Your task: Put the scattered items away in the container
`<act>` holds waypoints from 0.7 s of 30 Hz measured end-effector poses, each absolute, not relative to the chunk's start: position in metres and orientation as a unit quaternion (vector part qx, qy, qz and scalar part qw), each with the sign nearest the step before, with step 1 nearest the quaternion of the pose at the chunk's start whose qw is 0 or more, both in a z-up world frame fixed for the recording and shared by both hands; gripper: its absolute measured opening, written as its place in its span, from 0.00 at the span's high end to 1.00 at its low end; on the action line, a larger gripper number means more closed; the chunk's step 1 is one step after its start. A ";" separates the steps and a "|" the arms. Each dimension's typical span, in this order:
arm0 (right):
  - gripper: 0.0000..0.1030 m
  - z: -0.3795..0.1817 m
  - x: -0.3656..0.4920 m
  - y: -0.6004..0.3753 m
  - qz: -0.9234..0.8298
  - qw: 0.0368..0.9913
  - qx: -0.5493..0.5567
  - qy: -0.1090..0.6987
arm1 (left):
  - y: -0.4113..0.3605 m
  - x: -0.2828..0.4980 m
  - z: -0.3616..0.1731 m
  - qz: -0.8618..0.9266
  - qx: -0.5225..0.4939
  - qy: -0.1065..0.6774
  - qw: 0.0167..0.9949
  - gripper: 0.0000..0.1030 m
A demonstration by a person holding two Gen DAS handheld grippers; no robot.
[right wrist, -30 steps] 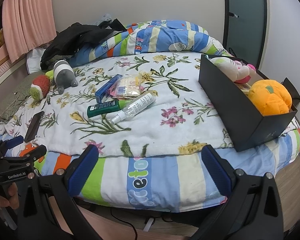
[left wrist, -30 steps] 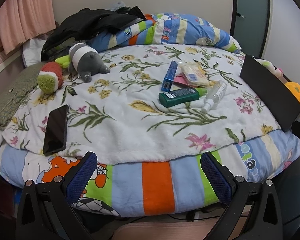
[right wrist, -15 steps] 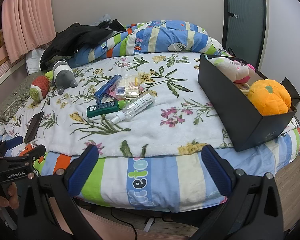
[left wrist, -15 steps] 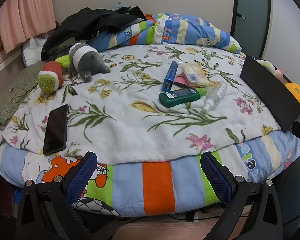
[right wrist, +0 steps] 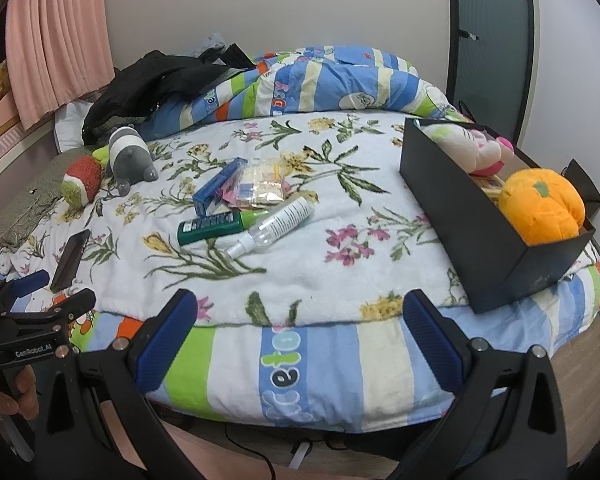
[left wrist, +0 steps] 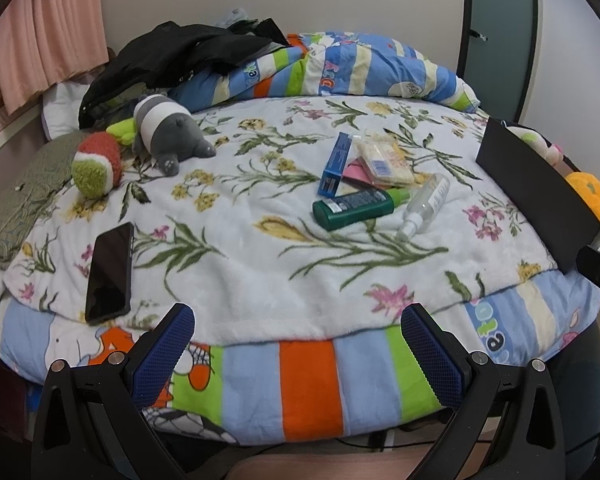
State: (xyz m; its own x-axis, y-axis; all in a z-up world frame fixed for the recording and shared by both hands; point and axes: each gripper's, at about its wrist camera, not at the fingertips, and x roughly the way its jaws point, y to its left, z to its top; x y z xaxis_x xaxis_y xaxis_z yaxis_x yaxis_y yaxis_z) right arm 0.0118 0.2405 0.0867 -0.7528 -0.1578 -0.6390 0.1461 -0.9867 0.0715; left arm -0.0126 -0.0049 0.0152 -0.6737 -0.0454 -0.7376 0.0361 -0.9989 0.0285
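Nothing has shifted: both tools, left tool [left wrist: 296,356] and right tool [right wrist: 300,344], hover spread and empty at the bed edge. You are pre-grasp; reach the spray bottle [right wrist: 272,226] mid-bed, left of the black box [right wrist: 472,224].

The right gripper [right wrist: 300,334] sits slightly farther left and nearer the bed [right wrist: 300,264] than a second ago; the box [right wrist: 480,236] lies a little more to its right.

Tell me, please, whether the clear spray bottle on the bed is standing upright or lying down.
Lying down. The clear spray bottle rests on its side on the floral blanket, nozzle toward the camera, beside the green bottle.
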 end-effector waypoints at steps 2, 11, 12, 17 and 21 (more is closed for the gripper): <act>0.00 0.087 0.006 0.239 -0.935 0.084 0.343 -0.010 | -0.005 -0.020 0.015 -0.915 0.404 -0.008 0.024 0.00; 0.00 0.083 -0.034 0.227 -0.930 0.088 0.357 0.003 | -0.007 -0.060 0.016 -0.909 0.416 -0.004 0.022 0.00; 0.00 0.083 -0.038 0.226 -0.930 0.089 0.358 0.003 | -0.007 -0.064 0.016 -0.909 0.416 -0.004 0.021 0.00; 0.00 0.081 -0.058 0.222 -0.928 0.093 0.362 0.005 | -0.004 -0.084 0.017 -0.909 0.417 -0.008 0.017 0.00; 0.00 0.077 -0.073 0.219 -0.926 0.094 0.366 0.001 | -0.004 -0.098 0.013 -0.906 0.422 -0.005 0.014 0.00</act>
State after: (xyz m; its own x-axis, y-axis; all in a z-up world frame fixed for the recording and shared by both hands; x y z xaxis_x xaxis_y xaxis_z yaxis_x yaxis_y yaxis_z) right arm -0.0728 0.2188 0.0772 -0.7144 -0.1737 -0.6779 0.1758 -0.9822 0.0664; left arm -0.0982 -0.0037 0.0133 -0.6431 -0.0302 -0.7652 0.0214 -0.9995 0.0215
